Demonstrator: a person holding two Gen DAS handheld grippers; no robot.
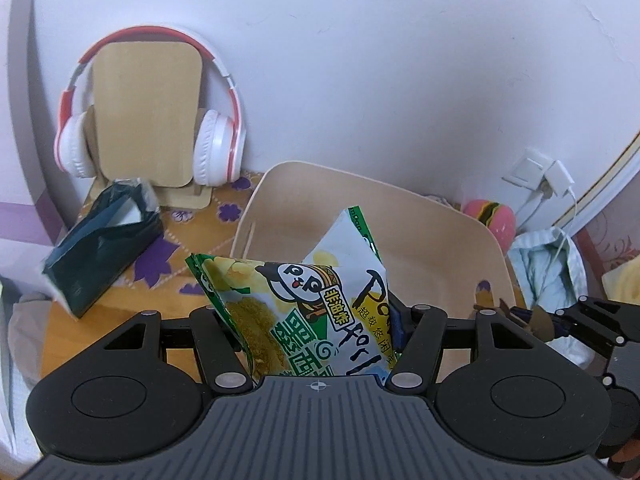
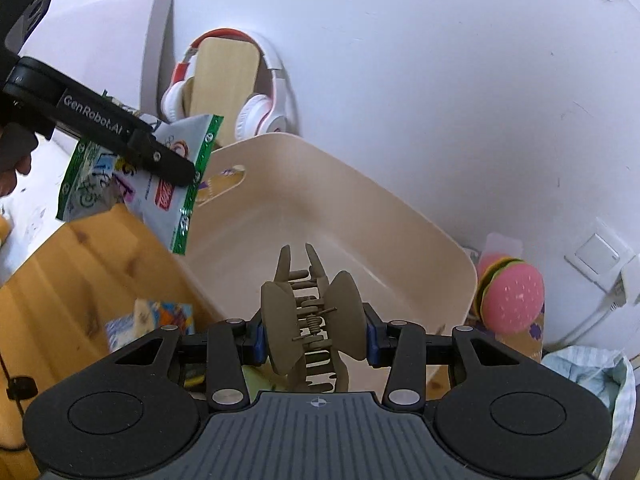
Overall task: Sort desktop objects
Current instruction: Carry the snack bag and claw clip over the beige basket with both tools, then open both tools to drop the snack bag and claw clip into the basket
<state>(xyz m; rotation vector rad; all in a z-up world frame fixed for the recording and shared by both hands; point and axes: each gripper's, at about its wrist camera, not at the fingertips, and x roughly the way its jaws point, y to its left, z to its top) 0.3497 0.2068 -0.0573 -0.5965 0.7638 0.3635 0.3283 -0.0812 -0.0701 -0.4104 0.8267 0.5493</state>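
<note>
The green-and-white printed snack bag (image 1: 312, 304) is glossy, crinkled plastic film. The olive-brown claw hair clip (image 2: 314, 316) looks like matt plastic with a thin metal coil spring. The beige rounded storage bin (image 2: 400, 224) is smooth plastic with a soft sheen. The black right gripper (image 2: 314, 336) has a matt ribbed plastic body and small bright metal pivots. The orange-brown desk (image 2: 80, 264) shows varnished wood grain. The red-and-white headphones (image 1: 216, 148) have glossy plastic cups.
</note>
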